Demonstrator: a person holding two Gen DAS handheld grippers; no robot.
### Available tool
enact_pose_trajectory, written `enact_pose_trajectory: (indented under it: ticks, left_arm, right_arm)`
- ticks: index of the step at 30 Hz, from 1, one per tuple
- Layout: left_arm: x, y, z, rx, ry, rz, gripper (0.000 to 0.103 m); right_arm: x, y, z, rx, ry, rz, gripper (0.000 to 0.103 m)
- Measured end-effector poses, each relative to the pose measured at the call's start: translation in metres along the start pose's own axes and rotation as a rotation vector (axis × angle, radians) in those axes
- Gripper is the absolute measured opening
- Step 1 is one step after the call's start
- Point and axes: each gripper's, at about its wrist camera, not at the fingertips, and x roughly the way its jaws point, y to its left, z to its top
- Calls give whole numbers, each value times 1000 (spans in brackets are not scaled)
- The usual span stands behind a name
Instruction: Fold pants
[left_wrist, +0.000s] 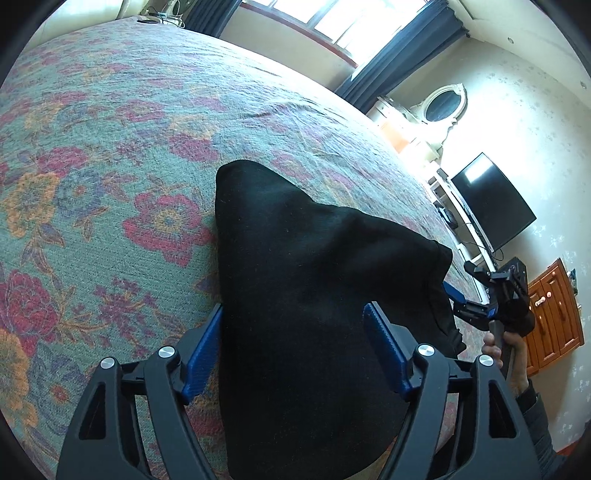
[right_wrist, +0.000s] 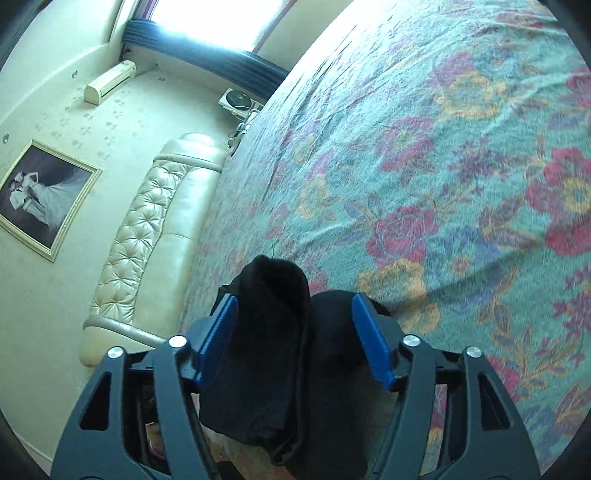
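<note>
Bedspread of teal woven cloth with red, orange and purple flowers (left_wrist: 110, 155) fills most of both my wrist views, covering the bed from edge to edge. Beyond it, at about nine o'clock in the right wrist view, stands the cream tufted leather headboard (right_wrist: 147, 236), and at three o'clock in the left wrist view a black flat television (left_wrist: 493, 201) hangs on the pale wall.

On the bedspread lie the black cloth pants (left_wrist: 306, 295), bunched into a dark mound that runs from the centre of the left wrist view down to six o'clock. My left gripper (left_wrist: 295, 354) sits with its blue ribbed pads (left_wrist: 201, 363) spread wide, one on each side of the mound; the cloth fills the gap between them, and the left pad touches the fabric edge.

My right gripper (right_wrist: 295, 339) is likewise spread apart, its blue pads (right_wrist: 371, 339) well separated. A thick folded band of the pants (right_wrist: 269, 354) rises between them, lying against the left pad and away from the right one. In the left wrist view this right gripper (left_wrist: 456, 295) appears at about four o'clock, at the far corner of the pants, with my right hand (left_wrist: 502, 350) on its handle.
</note>
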Motion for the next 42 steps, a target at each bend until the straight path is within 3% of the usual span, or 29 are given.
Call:
enact_pose_trajectory:
  ticks: [3, 6, 7, 9, 13, 19, 22, 25, 27, 29, 34, 39, 42]
  left_arm:
    - [-1, 5, -2, -3, -5, 6, 73]
    - [-4, 10, -1, -14, -18, 9, 73]
    - [-5, 10, -1, -16, -20, 9, 73]
    - [-6, 11, 0, -16, -23, 8, 73]
    - [-3, 10, -2, -13, -17, 4, 74]
    - [2, 15, -11, -39, -5, 25, 74]
    - [-3, 15, -14, -43, -14, 53, 74]
    - [-9, 13, -16, -26, -24, 94, 75]
    - [-13, 10, -20, -10, -34, 138, 81]
    - [-18, 6, -25, 5, -51, 193, 82]
    - [-26, -12, -40, 69, -75, 308, 83]
    - [-33, -41, -59, 152, -115, 388, 84]
    - [-39, -54, -75, 165, -140, 405, 84]
  right_arm:
    - [21, 2, 13, 3, 69, 14, 76]
    - [36, 0, 20, -16, 86, -70, 75]
    - [39, -4, 22, 0, 88, -93, 72]
    - [49, -21, 20, 66, 131, -89, 46]
    - [58, -47, 11, 135, 129, -95, 43]
    - [56, -69, 6, 198, 96, -72, 27]
    - [47, -76, 5, 215, 71, -103, 19]
    - [28, -78, -2, 218, 35, -89, 31]
    - [9, -72, -10, 198, -5, -103, 58]
    - [-10, -59, -22, 149, -59, -152, 69]
    - [-43, -23, -67, 0, -104, -284, 71]
    - [-62, 20, -126, -202, -195, -526, 84]
    - [-63, 45, -160, -317, -221, -588, 89]
